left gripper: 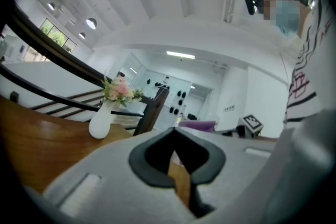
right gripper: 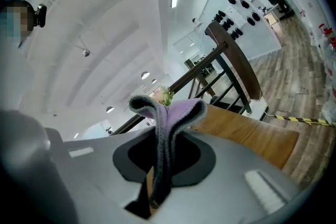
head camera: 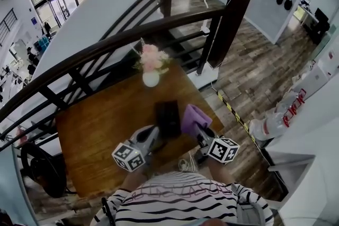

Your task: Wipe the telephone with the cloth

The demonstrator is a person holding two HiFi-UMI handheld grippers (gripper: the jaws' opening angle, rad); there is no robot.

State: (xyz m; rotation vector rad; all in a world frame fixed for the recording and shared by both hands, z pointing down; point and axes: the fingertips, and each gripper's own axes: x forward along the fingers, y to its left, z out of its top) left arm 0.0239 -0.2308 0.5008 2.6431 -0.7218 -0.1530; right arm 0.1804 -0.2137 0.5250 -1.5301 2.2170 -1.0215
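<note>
The right gripper (right gripper: 164, 136) clamps a folded purple fleece cloth (right gripper: 181, 110) just beside the flat black telephone (head camera: 168, 118); the left gripper (left gripper: 174, 136), closed and empty, flanks it.

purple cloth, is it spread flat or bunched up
Bunched: the cloth is doubled over and pinched between the right gripper's shut jaws, its fold sticking up.

Room left, clutter right
Table (head camera: 90, 129) bare left of the phone (head camera: 168, 116); vase (head camera: 151, 79) stands at the far edge, railing (head camera: 106, 47) behind it; cloth (head camera: 194, 116) just right of the phone.
</note>
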